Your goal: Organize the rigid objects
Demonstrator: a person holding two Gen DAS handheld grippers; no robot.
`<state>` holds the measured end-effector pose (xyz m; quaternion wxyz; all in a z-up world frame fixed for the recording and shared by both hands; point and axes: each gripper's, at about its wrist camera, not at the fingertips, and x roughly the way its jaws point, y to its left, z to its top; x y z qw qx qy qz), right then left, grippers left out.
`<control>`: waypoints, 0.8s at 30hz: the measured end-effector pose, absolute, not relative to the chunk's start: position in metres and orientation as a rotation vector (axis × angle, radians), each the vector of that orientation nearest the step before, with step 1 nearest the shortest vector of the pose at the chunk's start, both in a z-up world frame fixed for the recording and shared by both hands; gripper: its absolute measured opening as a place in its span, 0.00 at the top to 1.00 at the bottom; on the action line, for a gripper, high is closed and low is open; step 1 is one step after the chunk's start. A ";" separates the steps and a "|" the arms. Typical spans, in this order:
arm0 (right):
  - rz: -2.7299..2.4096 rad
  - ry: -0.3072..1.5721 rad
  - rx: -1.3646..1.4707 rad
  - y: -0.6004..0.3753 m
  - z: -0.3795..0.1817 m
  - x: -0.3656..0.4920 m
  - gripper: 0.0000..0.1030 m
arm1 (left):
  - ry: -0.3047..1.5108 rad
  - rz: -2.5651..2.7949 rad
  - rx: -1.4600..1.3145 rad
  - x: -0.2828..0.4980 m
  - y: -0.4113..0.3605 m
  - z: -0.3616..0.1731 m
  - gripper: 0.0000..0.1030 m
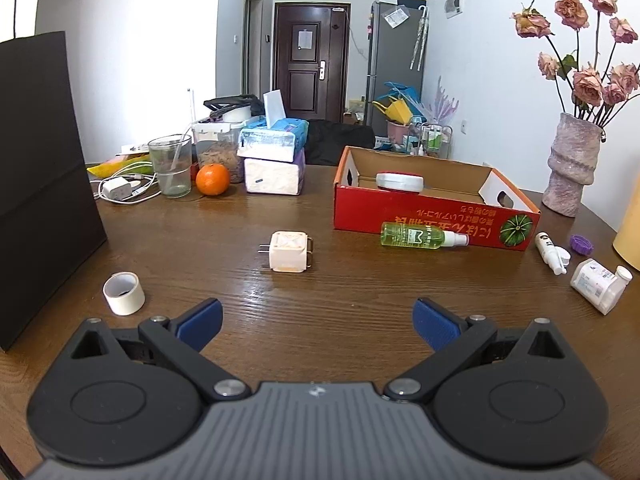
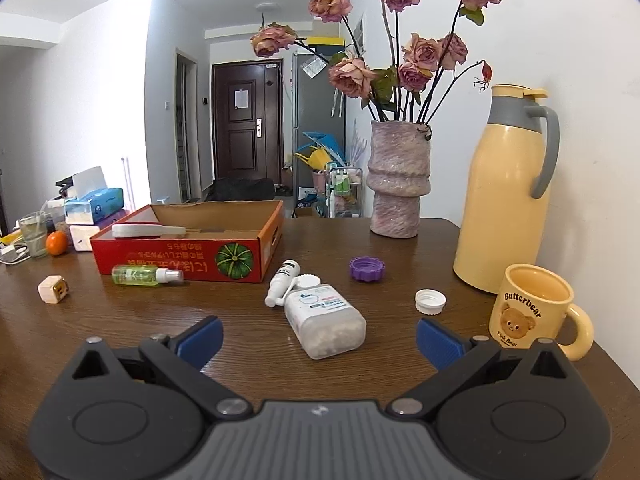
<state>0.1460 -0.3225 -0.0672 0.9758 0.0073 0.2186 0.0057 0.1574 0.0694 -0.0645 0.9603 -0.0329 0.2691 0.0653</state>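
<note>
While fingers [image 1: 200,322] agape, bare table [image 1: 320,292].

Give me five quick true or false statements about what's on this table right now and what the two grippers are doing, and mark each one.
1. Both grippers are open and hold nothing. True: the left gripper and the right gripper each show spread fingers with bare table between them.
2. The green spray bottle stands upright inside the red box. False: it lies on its side on the table against the box's front wall.
3. A white round container is inside the red box. True.
4. The purple cap is screwed onto the white pill bottle. False: it lies alone on the table, apart from the bottle.
5. The yellow mug lies tipped over. False: it stands upright beside the yellow thermos.
</note>
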 end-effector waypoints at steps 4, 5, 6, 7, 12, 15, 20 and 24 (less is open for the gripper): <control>0.002 0.433 0.025 -0.329 -0.070 0.147 0.00 | 0.548 0.146 -0.078 0.158 0.074 -0.066 0.00; -0.007 0.432 0.031 -0.331 -0.070 0.148 0.00 | 0.547 0.151 -0.081 0.158 0.075 -0.066 0.00; -0.016 0.426 0.039 -0.334 -0.070 0.149 0.00 | 0.546 0.156 -0.083 0.159 0.075 -0.066 0.00; -0.023 0.415 0.046 -0.336 -0.070 0.149 0.00 | 0.543 0.161 -0.086 0.159 0.076 -0.067 0.00; -0.045 0.404 0.040 -0.343 -0.075 0.156 0.00 | 0.541 0.188 -0.082 0.159 0.081 -0.070 0.00; -0.042 0.414 0.035 -0.344 -0.080 0.162 0.00 | 0.548 0.205 -0.092 0.160 0.087 -0.072 0.00; -0.056 0.421 0.031 -0.349 -0.087 0.175 0.00 | 0.556 0.234 -0.106 0.161 0.097 -0.075 0.00; -0.084 0.441 0.037 -0.359 -0.093 0.190 0.00 | 0.558 0.256 -0.116 0.162 0.105 -0.077 0.00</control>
